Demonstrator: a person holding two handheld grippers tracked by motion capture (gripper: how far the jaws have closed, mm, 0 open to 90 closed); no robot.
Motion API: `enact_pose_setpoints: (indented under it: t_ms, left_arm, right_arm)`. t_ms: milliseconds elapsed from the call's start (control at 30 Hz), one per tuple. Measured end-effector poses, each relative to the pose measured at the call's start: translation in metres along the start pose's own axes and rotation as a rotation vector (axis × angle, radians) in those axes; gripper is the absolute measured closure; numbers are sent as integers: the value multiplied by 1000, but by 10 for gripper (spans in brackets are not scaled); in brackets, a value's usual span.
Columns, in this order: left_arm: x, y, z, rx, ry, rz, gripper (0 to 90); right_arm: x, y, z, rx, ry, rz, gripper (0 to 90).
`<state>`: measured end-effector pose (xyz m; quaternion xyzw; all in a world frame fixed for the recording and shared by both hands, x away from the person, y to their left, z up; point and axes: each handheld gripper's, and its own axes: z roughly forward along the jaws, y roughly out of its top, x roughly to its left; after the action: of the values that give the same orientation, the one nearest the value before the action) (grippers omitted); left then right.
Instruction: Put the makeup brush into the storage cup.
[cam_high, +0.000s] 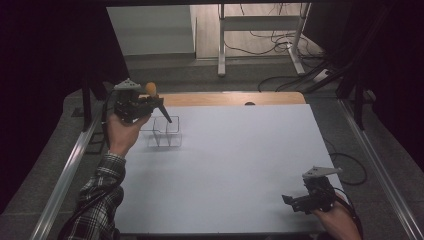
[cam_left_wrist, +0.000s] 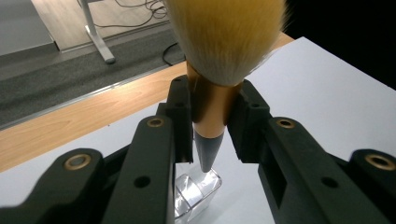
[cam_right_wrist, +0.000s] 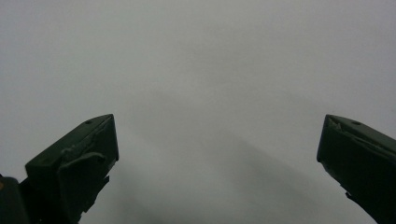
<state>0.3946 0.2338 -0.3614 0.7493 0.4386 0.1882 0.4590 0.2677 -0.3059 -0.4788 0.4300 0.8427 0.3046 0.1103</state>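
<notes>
Left claw (cam_left_wrist: 211, 126) clamps soft-bristled brush (cam_left_wrist: 219, 60) — gold ferrule

Brush (cam_left_wrist: 219, 56) bristle tip cut off by the left gripper view's top edge; clear organizer (cam_left_wrist: 196, 191) mostly behind the jaws.

Right gripper view: right gripper (cam_right_wrist: 217, 154) with both black jaws coming up from the bottom corners of the frame, one lower left, one lower right, set wide apart. Nothing between them. Behind them, the plain pale grey table surface (cam_right_wrist: 205, 70) runs across the whole frame, with a faint darker shadow band slanting through the lower middle. Left jaw tip looks scuffed.
</notes>
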Motion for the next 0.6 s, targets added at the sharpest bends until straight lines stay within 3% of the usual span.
enact_pose_setpoints:
  t_ms: [600]
  left_arm:
    - [4, -6, 20, 27, 16, -3, 720]
  right_arm:
    - [0, 0, 0, -8, 1, -2, 0]
